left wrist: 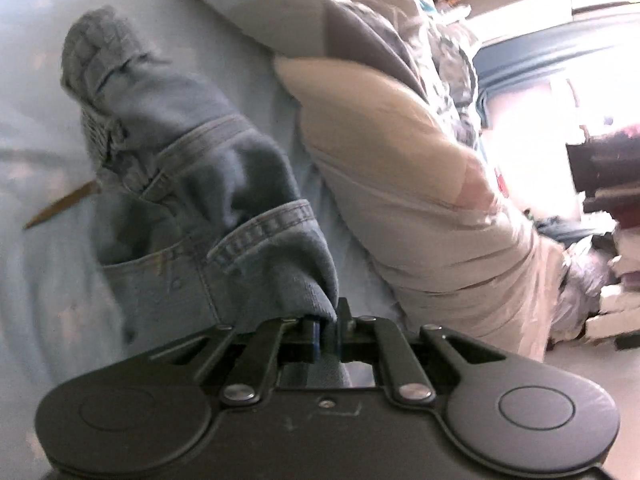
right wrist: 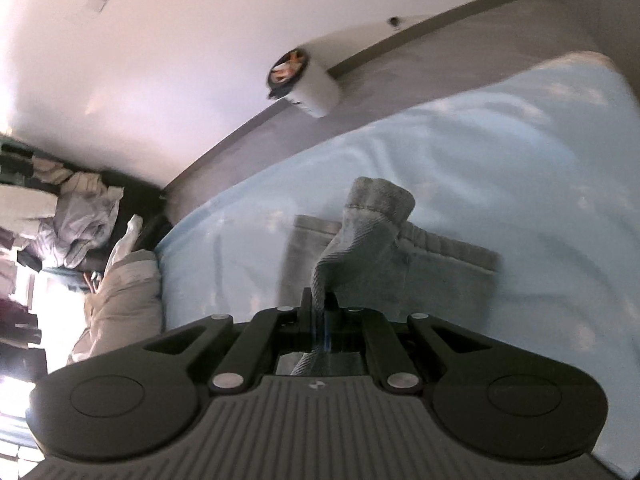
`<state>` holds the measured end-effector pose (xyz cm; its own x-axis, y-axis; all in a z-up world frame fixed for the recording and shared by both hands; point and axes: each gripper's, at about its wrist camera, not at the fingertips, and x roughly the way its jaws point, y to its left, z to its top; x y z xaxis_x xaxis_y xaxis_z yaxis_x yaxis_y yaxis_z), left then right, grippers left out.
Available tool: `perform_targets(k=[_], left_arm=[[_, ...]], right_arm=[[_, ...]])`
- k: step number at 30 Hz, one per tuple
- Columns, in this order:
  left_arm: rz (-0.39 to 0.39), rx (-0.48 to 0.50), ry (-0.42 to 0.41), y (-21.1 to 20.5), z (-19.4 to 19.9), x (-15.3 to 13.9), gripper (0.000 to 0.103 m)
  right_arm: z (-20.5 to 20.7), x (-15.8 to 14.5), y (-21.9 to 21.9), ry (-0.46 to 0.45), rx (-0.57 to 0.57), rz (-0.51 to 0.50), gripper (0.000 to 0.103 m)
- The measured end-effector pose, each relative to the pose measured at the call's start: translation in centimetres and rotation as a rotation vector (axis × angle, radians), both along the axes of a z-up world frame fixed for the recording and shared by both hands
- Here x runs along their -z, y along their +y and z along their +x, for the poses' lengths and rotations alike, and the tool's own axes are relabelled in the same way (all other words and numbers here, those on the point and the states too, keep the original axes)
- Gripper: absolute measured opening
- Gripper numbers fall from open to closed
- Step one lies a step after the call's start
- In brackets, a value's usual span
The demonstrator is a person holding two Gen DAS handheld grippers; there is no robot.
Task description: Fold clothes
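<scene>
A pair of light blue jeans (left wrist: 192,184) hangs bunched over a pale blue bed sheet (left wrist: 36,128). My left gripper (left wrist: 326,322) is shut on a hem of the jeans, which drape away from it, pocket and seams showing. My right gripper (right wrist: 320,304) is shut on another edge of the jeans (right wrist: 360,240); the cloth rises from the jaws and folds over, with the waistband part lying on the sheet (right wrist: 520,160) behind.
A beige pillow (left wrist: 400,184) and a grey patterned blanket (left wrist: 452,60) lie at the bed's side. A thin wooden stick (left wrist: 64,206) lies on the sheet. A white bin (right wrist: 308,80) stands on the grey floor. Piled clothes (right wrist: 80,216) and clutter lie beyond the bed.
</scene>
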<state>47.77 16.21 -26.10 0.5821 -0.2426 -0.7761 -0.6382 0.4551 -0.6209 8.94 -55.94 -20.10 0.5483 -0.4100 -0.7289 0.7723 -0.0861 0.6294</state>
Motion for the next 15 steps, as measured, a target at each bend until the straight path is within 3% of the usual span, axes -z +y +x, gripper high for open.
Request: perform_targets(k=[6,15], left_arm=[[0.072,0.076,0.062,-3.5,6.5,3.2,0.006],[0.101,0.131,0.160,-6.2,12.4,6.6,0.006]], right_arm=[[6.1,3.2,-3.7,0.064,-0.056,0.006,0.004],[10.1,6.8,-7.0,0.078,-0.106,0.021,0.004]])
